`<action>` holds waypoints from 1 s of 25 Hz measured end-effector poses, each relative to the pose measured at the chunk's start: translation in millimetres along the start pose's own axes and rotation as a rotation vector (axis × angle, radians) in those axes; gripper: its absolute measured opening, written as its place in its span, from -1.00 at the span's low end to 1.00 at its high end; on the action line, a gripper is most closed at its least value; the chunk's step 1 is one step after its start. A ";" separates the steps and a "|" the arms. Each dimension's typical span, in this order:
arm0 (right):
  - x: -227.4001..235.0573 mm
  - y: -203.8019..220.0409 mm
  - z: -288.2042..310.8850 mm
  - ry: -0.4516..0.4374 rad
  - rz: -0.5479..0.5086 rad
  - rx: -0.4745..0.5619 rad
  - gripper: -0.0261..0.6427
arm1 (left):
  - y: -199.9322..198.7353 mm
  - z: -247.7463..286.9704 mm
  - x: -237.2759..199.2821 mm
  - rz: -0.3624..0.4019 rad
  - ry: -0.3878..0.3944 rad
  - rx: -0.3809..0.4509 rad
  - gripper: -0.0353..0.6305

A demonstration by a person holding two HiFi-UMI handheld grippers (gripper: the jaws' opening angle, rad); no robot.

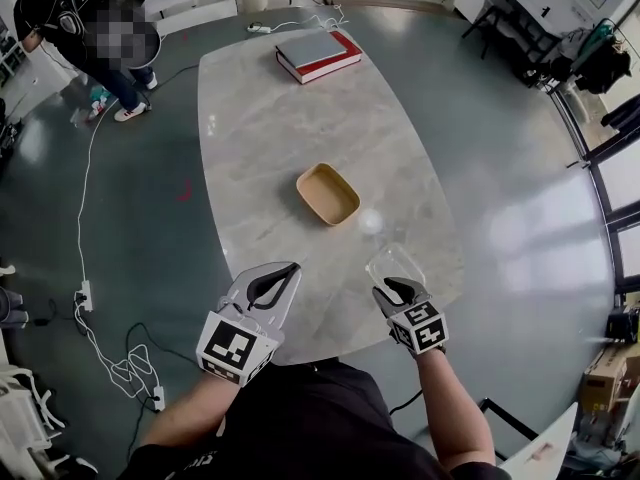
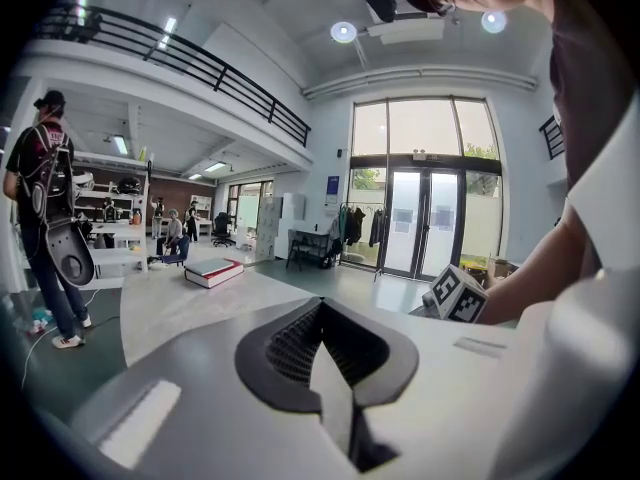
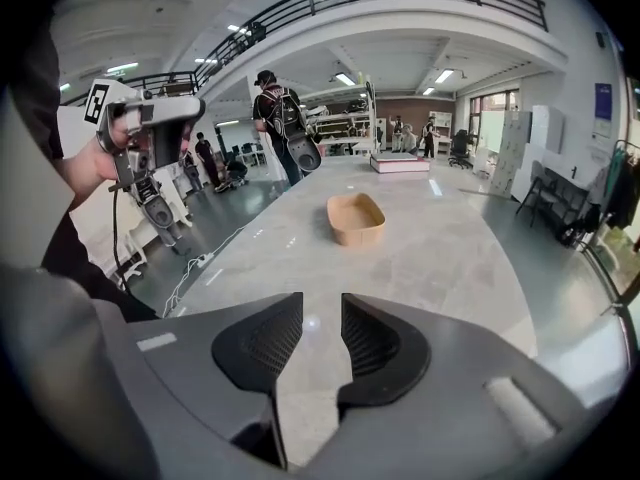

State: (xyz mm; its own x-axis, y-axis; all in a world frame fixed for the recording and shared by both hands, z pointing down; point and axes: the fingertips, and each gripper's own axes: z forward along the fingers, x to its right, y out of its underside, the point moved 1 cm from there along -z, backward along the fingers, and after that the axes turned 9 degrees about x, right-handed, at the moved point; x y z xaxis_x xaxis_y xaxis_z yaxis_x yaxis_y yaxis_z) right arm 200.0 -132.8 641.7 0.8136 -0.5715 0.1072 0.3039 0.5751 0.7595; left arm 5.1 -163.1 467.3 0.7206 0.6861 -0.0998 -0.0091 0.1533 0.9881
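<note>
Where the marble table [image 1: 300, 118] ends, left tool [image 1: 291, 269] is pressed together, right tool [image 1: 397, 288] spread.

**Table** [image 1: 270, 138]: one. The top was a long rounded oval in pale grey-beige, stone-look with faint veining, and glossy. A soft bright spot of reflected light sat just right of centre. It stood on a dark grey-green polished floor.

**Lying on it:**
- **Tray** [image 1: 327, 193]: one. Shallow, tan, oblong with rounded corners. It sat near the middle of the top, set at a slant to the table's long axis, with bare surface all round it.
- **Book** [image 1: 318, 52]: one. Flat, with red edges and a grey upper face. It lay at the far end, well apart from the tray.
- **Clear item** [image 1: 393, 261]: one. Glassy, at the near right edge. Its form, and whether it touched the top, could not be told.
</note>
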 end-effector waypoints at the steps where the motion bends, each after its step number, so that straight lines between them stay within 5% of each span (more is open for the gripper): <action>1: 0.8 3.1 3.6 -0.003 -0.009 -0.012 -0.51 | 2.0 0.6 -1.4 -0.004 -0.005 -0.002 -0.90; 25: 28.0 78.4 51.9 0.045 -0.111 -0.297 -0.55 | 37.1 25.1 2.5 -0.039 0.031 -0.072 -0.90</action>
State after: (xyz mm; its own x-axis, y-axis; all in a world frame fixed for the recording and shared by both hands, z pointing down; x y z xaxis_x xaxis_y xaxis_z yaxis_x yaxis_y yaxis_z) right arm 220.9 -134.1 737.6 0.7863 -0.6178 0.0007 0.5182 0.6602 0.5437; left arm 24.0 -173.5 506.6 0.6992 0.7006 -0.1423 -0.0323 0.2298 0.9727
